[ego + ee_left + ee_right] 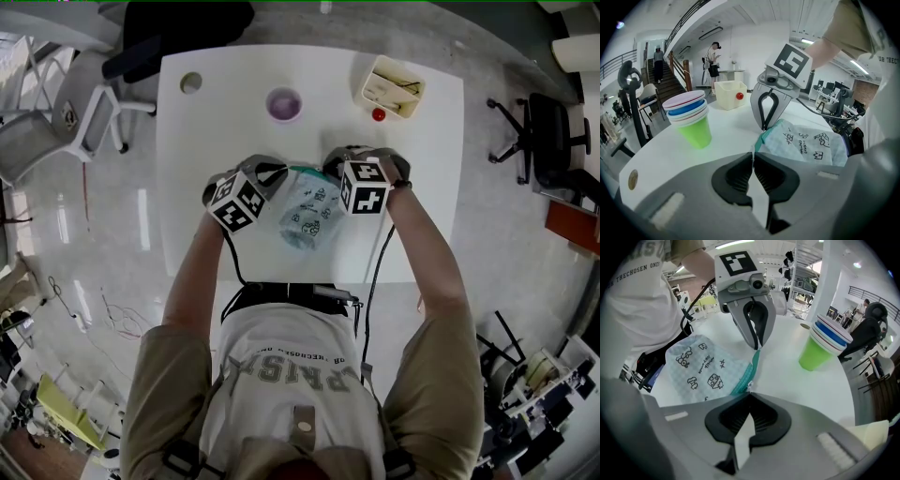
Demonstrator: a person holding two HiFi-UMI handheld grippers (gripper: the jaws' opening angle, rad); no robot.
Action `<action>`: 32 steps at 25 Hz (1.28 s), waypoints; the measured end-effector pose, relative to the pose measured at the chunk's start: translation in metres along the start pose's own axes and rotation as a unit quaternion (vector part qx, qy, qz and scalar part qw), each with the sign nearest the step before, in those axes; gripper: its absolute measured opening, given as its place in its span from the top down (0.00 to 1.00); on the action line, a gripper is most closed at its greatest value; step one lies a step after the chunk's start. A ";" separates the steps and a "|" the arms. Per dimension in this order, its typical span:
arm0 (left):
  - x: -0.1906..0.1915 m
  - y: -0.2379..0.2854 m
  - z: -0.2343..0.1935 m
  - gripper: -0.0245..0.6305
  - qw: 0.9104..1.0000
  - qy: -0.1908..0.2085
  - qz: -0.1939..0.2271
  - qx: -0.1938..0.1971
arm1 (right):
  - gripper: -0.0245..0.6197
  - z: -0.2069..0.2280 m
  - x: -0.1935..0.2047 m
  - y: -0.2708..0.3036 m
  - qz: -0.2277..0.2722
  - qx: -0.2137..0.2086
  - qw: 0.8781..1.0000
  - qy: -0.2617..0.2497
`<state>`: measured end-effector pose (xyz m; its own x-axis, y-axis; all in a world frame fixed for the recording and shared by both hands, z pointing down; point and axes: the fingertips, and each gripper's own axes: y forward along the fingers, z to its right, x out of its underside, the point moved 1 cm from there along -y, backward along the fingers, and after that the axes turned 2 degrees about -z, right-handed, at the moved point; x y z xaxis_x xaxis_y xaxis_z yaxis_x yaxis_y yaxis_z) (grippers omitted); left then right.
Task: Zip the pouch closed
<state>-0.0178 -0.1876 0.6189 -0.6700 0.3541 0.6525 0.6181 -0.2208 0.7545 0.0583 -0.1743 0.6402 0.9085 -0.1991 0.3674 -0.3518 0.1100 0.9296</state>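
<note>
A pale checked pouch with cartoon prints and a teal zipper edge lies mid-table, the zipper on its far side. My left gripper is shut on the zipper's left end; in its own view the jaws pinch the thin edge beside the teal corner. My right gripper is shut at the other end, where a small silver zipper pull sits right at its closed tips. Each gripper shows in the other's view, the right gripper and the left gripper. The pouch stays flat.
A stack of cups, green at the bottom, stands at the table's far side. A cream box with a red ball beside it sits far right. A round insert marks the far left corner. Chairs stand left of the table.
</note>
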 end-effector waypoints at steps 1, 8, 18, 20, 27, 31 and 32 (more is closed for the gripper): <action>0.000 0.000 0.001 0.93 1.000 0.000 0.000 0.000 | 0.96 -0.001 0.001 0.000 -0.001 0.001 1.000 0.000; 0.000 0.001 0.004 0.93 1.000 0.002 0.000 0.000 | 0.96 -0.005 0.003 -0.001 -0.003 0.006 1.000 -0.001; 0.002 -0.001 0.003 0.93 1.000 0.001 -0.002 -0.001 | 0.96 -0.009 0.008 -0.003 -0.010 0.008 1.000 -0.002; 0.003 -0.001 0.003 0.93 1.000 0.001 -0.002 -0.001 | 0.96 -0.009 0.008 -0.003 -0.010 0.008 1.000 0.000; 0.004 -0.001 0.004 0.93 1.000 0.003 -0.004 0.000 | 0.96 -0.012 0.014 -0.004 -0.022 0.014 1.000 -0.009; 0.004 -0.002 0.004 0.92 1.000 0.003 -0.005 0.000 | 0.96 -0.015 0.016 -0.006 -0.023 0.014 1.000 -0.004; 0.003 -0.002 0.005 0.93 1.000 0.004 -0.005 0.001 | 0.96 -0.015 0.017 -0.006 -0.024 0.014 1.000 -0.004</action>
<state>-0.0193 -0.1818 0.6196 -0.6796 0.3495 0.6450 0.6115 -0.2159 0.7612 0.0793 -0.1640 0.6405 0.9228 -0.2117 0.3221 -0.3139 0.0721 0.9467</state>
